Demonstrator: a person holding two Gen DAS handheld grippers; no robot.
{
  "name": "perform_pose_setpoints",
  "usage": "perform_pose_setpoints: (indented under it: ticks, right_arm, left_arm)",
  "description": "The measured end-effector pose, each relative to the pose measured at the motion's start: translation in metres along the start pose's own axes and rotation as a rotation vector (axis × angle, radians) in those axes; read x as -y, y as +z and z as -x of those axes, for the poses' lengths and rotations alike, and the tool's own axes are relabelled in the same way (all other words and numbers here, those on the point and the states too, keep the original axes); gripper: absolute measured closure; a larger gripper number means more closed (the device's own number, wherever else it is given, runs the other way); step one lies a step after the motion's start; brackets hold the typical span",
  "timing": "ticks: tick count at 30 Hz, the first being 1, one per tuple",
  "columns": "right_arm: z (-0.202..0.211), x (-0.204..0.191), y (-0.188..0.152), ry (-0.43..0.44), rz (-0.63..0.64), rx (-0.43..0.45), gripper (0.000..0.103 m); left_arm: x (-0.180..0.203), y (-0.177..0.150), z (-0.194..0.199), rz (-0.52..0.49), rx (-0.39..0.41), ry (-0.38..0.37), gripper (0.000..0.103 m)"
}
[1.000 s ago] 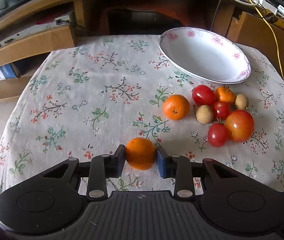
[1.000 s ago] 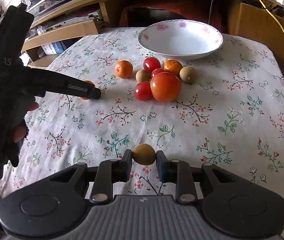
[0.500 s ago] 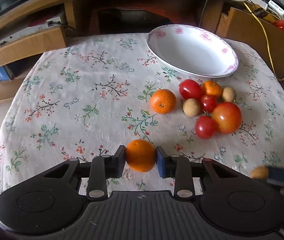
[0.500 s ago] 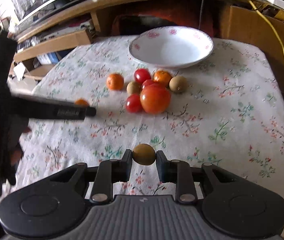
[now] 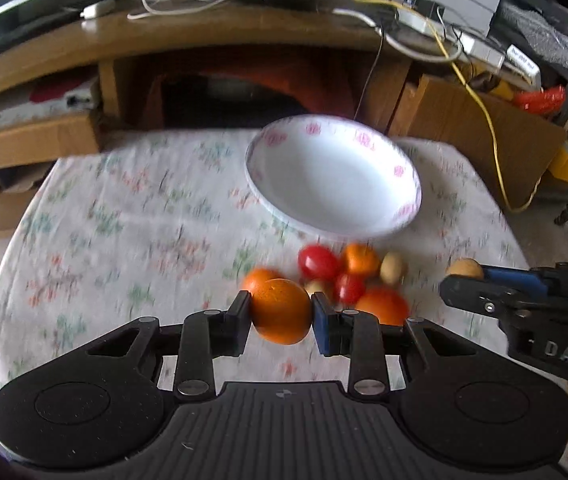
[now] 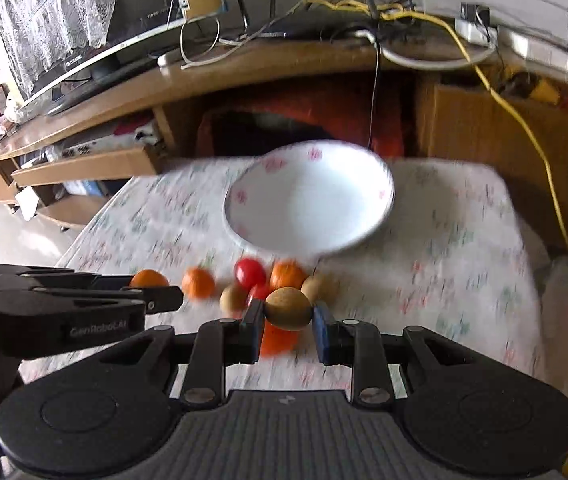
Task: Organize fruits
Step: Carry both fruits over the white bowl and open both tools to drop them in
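My left gripper (image 5: 281, 312) is shut on an orange (image 5: 282, 310), held in the air above the floral tablecloth (image 5: 124, 240). My right gripper (image 6: 287, 313) is shut on a small brown-yellow fruit (image 6: 288, 308). A white bowl (image 5: 332, 180) with pink flowers stands empty at the far side of the table. Just in front of it lies a cluster of fruits: red tomatoes (image 5: 318, 261), a small orange (image 5: 360, 259), a brown fruit (image 5: 393, 267) and a big red-orange one (image 5: 382, 305). In the right wrist view the same bowl (image 6: 308, 200) sits beyond the cluster (image 6: 250, 273).
A wooden TV stand (image 5: 164, 40) with cables runs behind the table. A cardboard box (image 5: 476, 136) with a yellow cable stands at the right. The right gripper's body (image 5: 524, 300) shows at the right of the left wrist view; the left gripper's body (image 6: 64, 304) at the left of the right one.
Both grippers have risen and moved forward toward the bowl, each still holding its fruit. The views are now blurred by motion.
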State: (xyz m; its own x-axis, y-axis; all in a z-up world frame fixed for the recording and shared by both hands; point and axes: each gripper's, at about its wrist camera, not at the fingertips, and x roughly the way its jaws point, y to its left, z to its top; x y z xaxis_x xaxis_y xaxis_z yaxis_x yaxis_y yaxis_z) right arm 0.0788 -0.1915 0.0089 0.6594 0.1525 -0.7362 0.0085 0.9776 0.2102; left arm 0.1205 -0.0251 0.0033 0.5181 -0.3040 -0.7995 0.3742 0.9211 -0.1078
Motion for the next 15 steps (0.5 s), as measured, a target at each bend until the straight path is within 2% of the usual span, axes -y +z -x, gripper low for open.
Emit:
perform_pose_setpoints:
  ticks: [7,15]
  right_arm:
    - [-0.029,0.014,0.034,-0.036,0.023,0.013,0.076]
    - [-0.066,0.027,0.053,-0.018,0.024,0.000,0.076]
  left_arm:
    - [0.003,0.036,-0.027,0.021,0.012,-0.009,0.064]
    - [0.011,0.059,-0.059,0.012,-0.006,-0.014,0.063]
